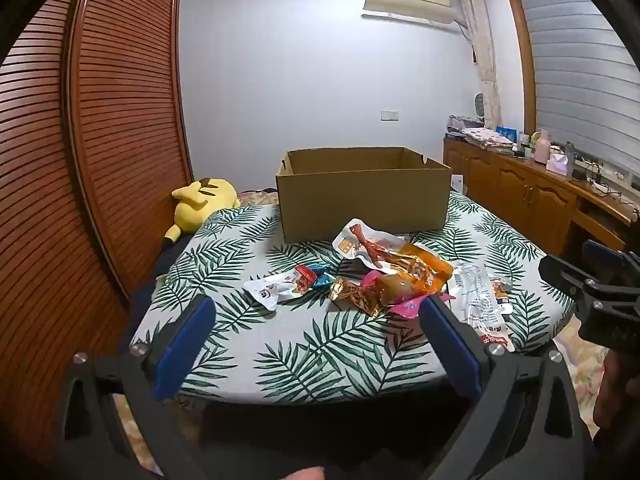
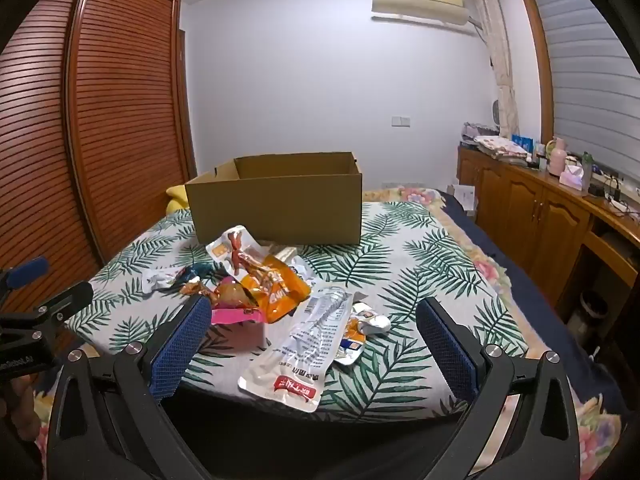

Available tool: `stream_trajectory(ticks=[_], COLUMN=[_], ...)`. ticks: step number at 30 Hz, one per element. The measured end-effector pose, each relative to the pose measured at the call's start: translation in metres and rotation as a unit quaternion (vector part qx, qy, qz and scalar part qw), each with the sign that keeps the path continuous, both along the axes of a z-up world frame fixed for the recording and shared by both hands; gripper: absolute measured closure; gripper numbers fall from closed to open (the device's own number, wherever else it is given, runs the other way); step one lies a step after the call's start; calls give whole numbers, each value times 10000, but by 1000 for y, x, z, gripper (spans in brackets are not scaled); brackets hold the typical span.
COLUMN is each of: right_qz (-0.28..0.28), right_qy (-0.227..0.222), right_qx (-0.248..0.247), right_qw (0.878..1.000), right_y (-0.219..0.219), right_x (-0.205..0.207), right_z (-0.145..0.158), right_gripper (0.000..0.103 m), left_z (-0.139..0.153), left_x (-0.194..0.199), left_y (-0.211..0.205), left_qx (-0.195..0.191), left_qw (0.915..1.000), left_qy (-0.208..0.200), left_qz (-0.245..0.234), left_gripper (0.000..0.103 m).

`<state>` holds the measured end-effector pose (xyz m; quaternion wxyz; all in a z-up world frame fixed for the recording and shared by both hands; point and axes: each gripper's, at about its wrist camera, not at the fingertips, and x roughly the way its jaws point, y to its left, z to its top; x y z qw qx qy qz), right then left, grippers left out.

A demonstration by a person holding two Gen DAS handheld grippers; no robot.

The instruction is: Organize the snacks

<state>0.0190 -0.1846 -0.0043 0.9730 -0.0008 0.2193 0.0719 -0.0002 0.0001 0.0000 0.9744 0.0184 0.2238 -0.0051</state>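
A pile of snack packets lies on the leaf-print cloth (image 1: pixel 304 344) in front of an open cardboard box (image 1: pixel 362 196) (image 2: pixel 276 200). It includes an orange packet (image 1: pixel 426 270) (image 2: pixel 280 288), a white packet with a red figure (image 1: pixel 360 242) (image 2: pixel 234 248), a pink one (image 1: pixel 404 304) (image 2: pixel 236 314), a gold one (image 1: pixel 354 292) and a long clear packet (image 2: pixel 304 344) (image 1: pixel 480 300) nearest the front edge. My left gripper (image 1: pixel 318 312) is open, short of the pile, with nothing between its fingers. My right gripper (image 2: pixel 314 316) is open too, held back from the long clear packet.
A yellow plush toy (image 1: pixel 200 204) lies at the cloth's far left, beside a brown slatted wardrobe (image 1: pixel 100 140). A wooden cabinet (image 2: pixel 540 216) with clutter on top runs along the right wall. The right gripper's body (image 1: pixel 600 292) shows at the right edge of the left wrist view.
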Motion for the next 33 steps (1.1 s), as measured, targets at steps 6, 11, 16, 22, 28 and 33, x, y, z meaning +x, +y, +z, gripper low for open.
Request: stream_trajectory(ticks=[6, 11, 16, 22, 28, 33], right_qz=[-5, -5, -8, -8, -11, -15], right_qy=[5, -7, -8, -3, -4, -3], right_qx=[-6, -36, -32, -35, -34, -34], right_qw=[10000, 10000, 10000, 10000, 10000, 10000], right_y=[0, 2, 0, 0, 0, -1], right_x=[-1, -1, -1, 0, 0, 0], right_z=[0, 0, 0, 0, -1, -1], right_gripper=[0, 0, 0, 0, 0, 0], left_z=[1, 4, 6, 6, 8, 9], left_x=[0, -2, -3, -3, -4, -4], left_y=[1, 1, 1, 0, 0, 0], left_qx=[34, 18, 47, 54, 44, 41], left_qw=[10000, 10000, 10000, 10000, 10000, 10000], left_qy=[-7, -31, -54, -61, -69, -79], left_qz=[18, 35, 9, 10, 10, 1], left_gripper=[1, 1, 1, 1, 1, 1])
